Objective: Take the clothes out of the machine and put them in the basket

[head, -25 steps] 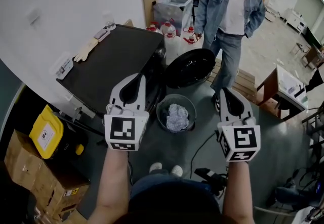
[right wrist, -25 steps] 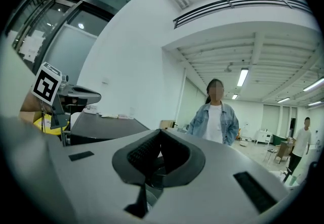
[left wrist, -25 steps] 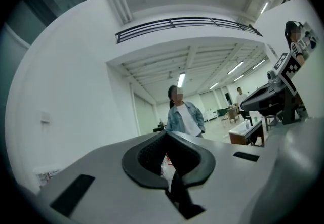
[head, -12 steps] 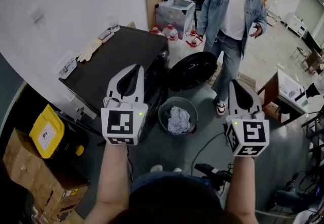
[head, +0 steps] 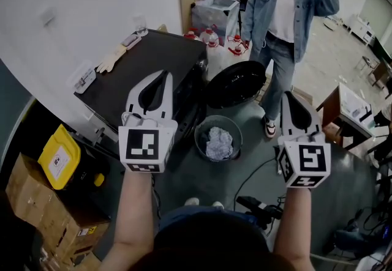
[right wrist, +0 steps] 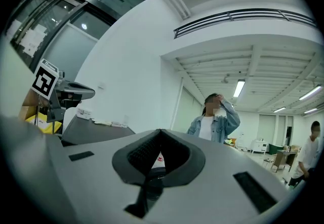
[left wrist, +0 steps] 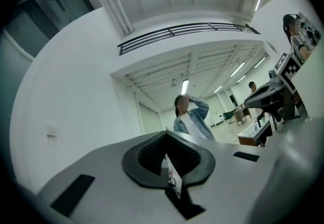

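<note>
Two grippers, both with jaws clenched on nothing, hang in front of the machine [head: 150, 71].
The left gripper [head: 163, 75] and the right gripper [head: 289, 97] point away from the person holding them and are well apart, with the basket [head: 239, 136] between them in the head view. The clothes [head: 218, 143] — a pale crumpled bundle — lie in that round basket on the floor, just beside the dark machine, whose round door [head: 236, 83] stands open. Gloves [head: 110, 59] lie on the machine's top surface; a person in a denim jacket [head: 288, 13] stands beyond — one hand at the head.
</note>
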Demonstrator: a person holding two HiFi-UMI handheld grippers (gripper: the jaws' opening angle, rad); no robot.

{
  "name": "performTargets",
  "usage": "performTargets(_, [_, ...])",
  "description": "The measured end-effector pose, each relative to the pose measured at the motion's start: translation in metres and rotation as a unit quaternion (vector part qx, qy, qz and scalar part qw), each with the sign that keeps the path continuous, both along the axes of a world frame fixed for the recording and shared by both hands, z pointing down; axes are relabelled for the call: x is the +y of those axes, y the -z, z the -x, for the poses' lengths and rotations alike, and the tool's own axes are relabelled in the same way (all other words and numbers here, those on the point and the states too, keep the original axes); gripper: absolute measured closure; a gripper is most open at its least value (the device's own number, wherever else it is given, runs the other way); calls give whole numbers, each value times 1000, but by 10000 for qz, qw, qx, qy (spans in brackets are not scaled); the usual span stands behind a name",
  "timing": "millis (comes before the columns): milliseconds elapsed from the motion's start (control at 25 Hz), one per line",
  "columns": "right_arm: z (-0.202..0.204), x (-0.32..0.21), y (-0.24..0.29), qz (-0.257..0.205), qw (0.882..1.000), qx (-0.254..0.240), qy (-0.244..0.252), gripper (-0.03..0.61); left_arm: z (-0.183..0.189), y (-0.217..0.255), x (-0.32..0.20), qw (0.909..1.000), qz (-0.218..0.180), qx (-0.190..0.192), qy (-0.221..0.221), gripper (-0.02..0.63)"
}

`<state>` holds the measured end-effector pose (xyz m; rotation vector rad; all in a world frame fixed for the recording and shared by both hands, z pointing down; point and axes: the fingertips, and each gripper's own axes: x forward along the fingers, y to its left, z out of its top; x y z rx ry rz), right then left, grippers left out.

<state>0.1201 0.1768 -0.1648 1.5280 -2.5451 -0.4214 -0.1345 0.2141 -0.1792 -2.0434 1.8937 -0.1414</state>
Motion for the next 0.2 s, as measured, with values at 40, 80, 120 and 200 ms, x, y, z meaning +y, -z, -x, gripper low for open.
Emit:
performTargets(40, [0, 0, 1, -9, 10000, 5, 6, 577, 1, 1, 0, 10000, -6, 11, 4, 612])
performTargets(80, [1, 0, 1, -12, 10000, 9, 7, 577, 2, 2, 0, 10000, -13, 25, 6, 612])
performTargets(120, [2, 0, 1, -11, 10000, 11, 5, 577, 4, 2, 0, 10000, -20, 35, 8, 612])
performTargets(200, [4, 0, 1, -13, 10000, 15, -2, 577, 7, 3, 1, 10000, -35, 46, 20, 612])
